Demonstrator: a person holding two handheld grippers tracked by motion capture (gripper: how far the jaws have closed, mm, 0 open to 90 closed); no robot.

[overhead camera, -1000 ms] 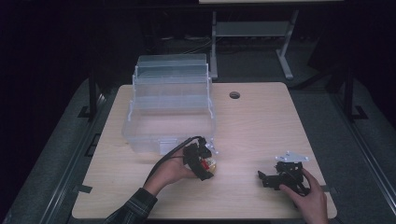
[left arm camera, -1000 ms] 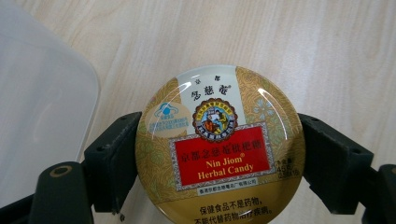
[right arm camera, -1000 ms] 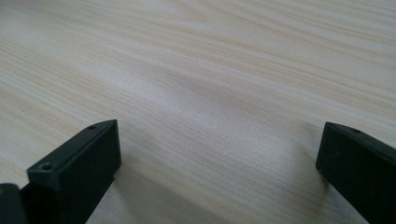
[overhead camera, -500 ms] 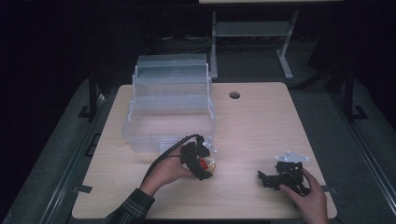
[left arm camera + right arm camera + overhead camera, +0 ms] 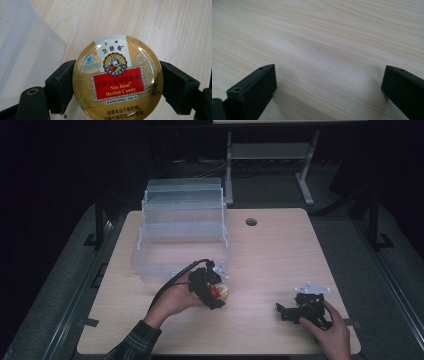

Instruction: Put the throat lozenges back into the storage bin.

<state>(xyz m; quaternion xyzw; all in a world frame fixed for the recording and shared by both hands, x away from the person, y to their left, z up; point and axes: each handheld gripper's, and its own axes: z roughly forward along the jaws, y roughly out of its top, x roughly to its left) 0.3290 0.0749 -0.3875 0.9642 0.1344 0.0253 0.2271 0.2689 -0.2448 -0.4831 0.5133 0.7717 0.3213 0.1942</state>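
A round gold tin (image 5: 117, 78) with a red "Nin Jiom Herbal Candy" label sits clamped between the two black jaws of my left gripper (image 5: 117, 87). From above, that left gripper (image 5: 216, 291) holds the tin (image 5: 221, 292) just over the wooden table, close to the front right corner of a clear plastic box (image 5: 180, 237). A blurred pale edge of the box (image 5: 22, 57) lies left of the tin. My right gripper (image 5: 286, 312) rests low at the table's front right, jaws wide apart with bare wood between them (image 5: 329, 82).
The clear plastic box stands open at the table's back left, its tiered lid raised behind it. A round cable hole (image 5: 251, 222) sits near the table's far edge. Beyond the table stands a metal frame (image 5: 270, 155). Dark floor surrounds the table (image 5: 280, 260).
My left gripper with the tin has shifted slightly toward the near side and right, away from the box. The right gripper has stayed put.
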